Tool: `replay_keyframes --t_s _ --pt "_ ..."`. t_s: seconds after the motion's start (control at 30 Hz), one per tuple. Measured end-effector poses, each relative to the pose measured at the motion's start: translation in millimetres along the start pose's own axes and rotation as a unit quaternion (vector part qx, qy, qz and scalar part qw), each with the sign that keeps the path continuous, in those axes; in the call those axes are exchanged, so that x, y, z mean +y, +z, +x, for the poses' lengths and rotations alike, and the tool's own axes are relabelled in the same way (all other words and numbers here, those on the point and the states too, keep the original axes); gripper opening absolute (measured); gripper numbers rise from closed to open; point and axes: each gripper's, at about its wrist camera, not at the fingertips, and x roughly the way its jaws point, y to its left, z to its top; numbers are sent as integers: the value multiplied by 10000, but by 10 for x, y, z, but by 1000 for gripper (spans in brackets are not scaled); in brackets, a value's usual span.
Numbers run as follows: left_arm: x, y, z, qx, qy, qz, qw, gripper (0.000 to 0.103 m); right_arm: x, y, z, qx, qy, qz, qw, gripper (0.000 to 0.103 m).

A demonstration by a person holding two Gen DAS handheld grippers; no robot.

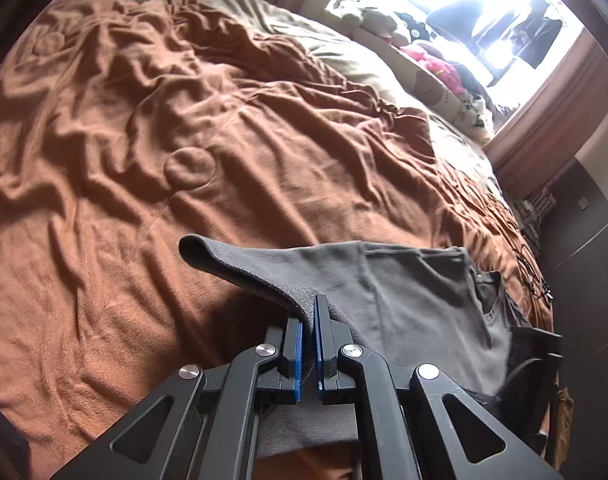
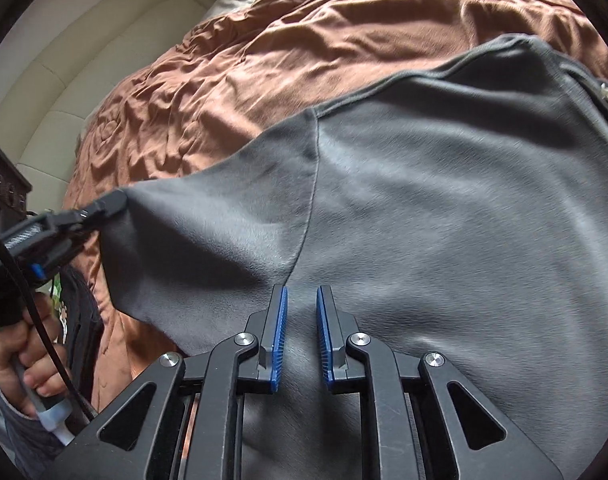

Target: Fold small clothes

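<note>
A grey garment [image 1: 416,292] lies spread on a brown blanket [image 1: 184,120]. My left gripper [image 1: 314,300] is shut on its near left edge, and the cloth rises in a fold from the pinched pads. In the right wrist view the same left gripper [image 2: 104,204] holds a corner of the garment [image 2: 444,220] taut at the left. My right gripper [image 2: 302,292] hovers low over the garment near a sleeve seam. Its blue pads stand a narrow gap apart, with smooth grey cloth showing between them and no pinched fold visible.
The rumpled blanket [image 2: 304,40] covers the whole bed. A person's hand [image 2: 28,360] grips the left tool's handle. A cream padded headboard [image 2: 64,80] is at the left. Soft toys [image 1: 436,68] line a bright window sill, and beige bedding [image 1: 324,36] lies beyond the blanket.
</note>
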Motion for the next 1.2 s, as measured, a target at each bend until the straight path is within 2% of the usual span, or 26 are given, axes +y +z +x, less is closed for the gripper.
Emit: replay_keyframes --t_s 0.23,0.33,0.57,0.67,0.73,0.97,1.03,1.07,1.1,1.13,1.17,1.2 --pt "-268 71 -69 41 -209 139 9997 4 11 71 190 100 248 221 9994 8" --pt "-415 75 -98 80 -338 221 9992 4 -47 74 116 126 336 333 9988 8" --pt "-886 20 -95 192 -419 544 9975 4 -230 41 -268 6 206 507 9985 9" --pt "-1088 -25 -53 284 -461 642 9965 4 -302 20 -458 -80 107 567 9983 25" --pt "-1218 -65 -22 335 -484 721 9957 4 -374 -28 -604 -175 40 590 9981 43" --pt "-1628 -282 246 734 -617 889 9914 5 -596 -161 -1033 -360 -213 741 9964 45" --pt "-1753 -366 343 915 -638 1018 9885 14 -667 -201 -1120 -380 -255 829 9955 45" --pt "-1801 -402 371 996 -680 1070 9869 26 -700 -225 -1160 -383 -275 848 9953 45" --pt "-1837 -435 375 1033 -743 1097 9858 43 -716 -232 -1192 -386 -316 856 9951 45" --pt "-1855 -452 365 1020 -777 1115 9855 52 -732 -245 -1228 -391 -349 851 9950 45" --pt "-1869 -460 345 977 -776 1141 9856 66 -742 -256 -1264 -391 -363 848 9950 45" --pt "-1875 -458 316 912 -752 1158 9862 73 -744 -259 -1289 -389 -365 849 9950 48"
